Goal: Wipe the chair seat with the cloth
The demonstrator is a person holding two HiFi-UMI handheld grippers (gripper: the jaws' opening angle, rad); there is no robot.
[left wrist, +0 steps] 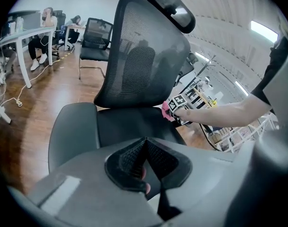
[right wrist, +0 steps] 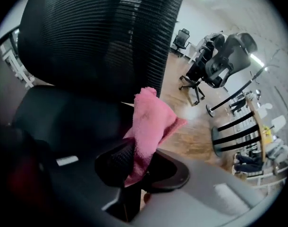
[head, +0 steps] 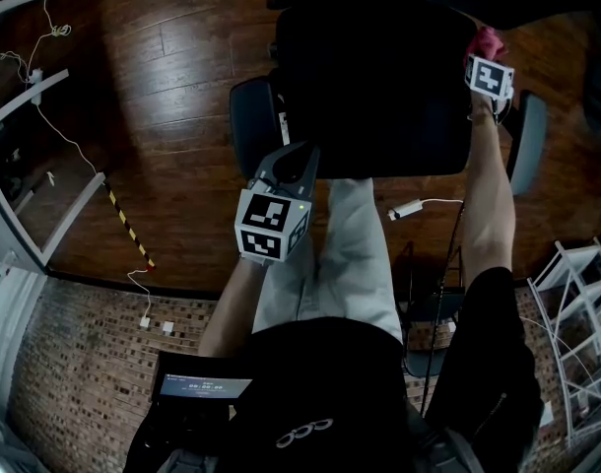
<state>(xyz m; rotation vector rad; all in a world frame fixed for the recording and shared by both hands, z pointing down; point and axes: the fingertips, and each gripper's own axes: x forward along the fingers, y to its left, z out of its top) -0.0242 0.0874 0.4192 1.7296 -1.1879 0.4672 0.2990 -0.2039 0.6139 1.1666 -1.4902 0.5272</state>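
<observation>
The black office chair's seat (head: 379, 97) lies straight ahead of me, its mesh backrest (left wrist: 144, 56) upright behind it. My right gripper (head: 490, 67) is at the seat's far right corner, shut on a pink cloth (head: 486, 40). In the right gripper view the cloth (right wrist: 151, 122) sticks up from between the jaws of the right gripper (right wrist: 137, 161), close to the backrest (right wrist: 97, 37). My left gripper (head: 299, 156) hovers by the seat's near left edge. The left gripper (left wrist: 145, 144) is shut and holds nothing, with the seat (left wrist: 130, 124) beyond it.
Grey armrests (head: 249, 116) (head: 529, 141) flank the seat. A white adapter with its cable (head: 406, 208) and a yellow-black strip (head: 128, 227) lie on the wood floor. A white rack (head: 576, 294) stands at the right. Another chair (left wrist: 97, 41) and seated people (left wrist: 42, 37) are behind.
</observation>
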